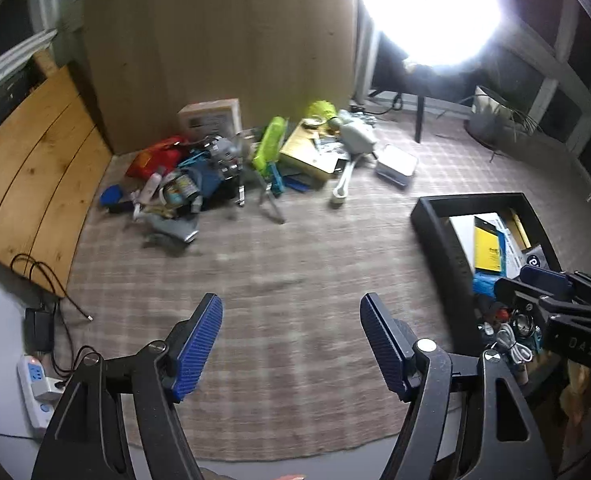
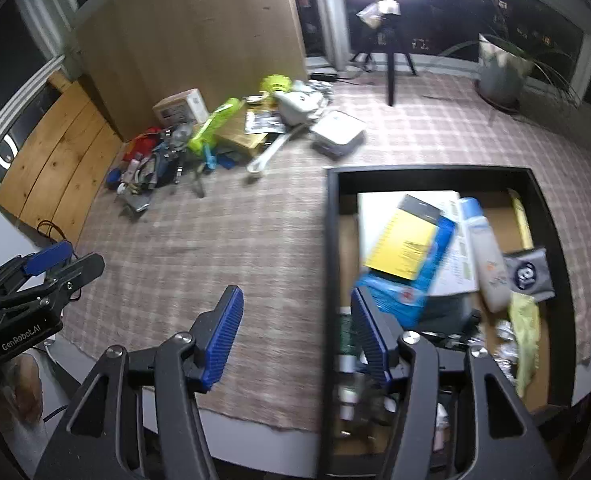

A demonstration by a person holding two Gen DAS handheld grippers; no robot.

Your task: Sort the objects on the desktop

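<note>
Blue-padded fingers (image 1: 199,344) of my left gripper (image 1: 291,344) spread wide, empty; right gripper (image 2: 295,336) likewise, lower centre over black tray's (image 2: 331,240) edge. Clutter pile (image 1: 183,176) upper left.

Checked cloth (image 1: 279,264) over table, cluttered pile (image 1: 199,176) far side, black tray (image 2: 331,264) near right

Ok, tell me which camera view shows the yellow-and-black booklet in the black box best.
The right wrist view: the yellow-and-black booklet lies nearly whole, large and central, on a blue packet inside the black rectangular box. The left wrist view shows it smaller, near the frame's edge and foreshortened.
</note>
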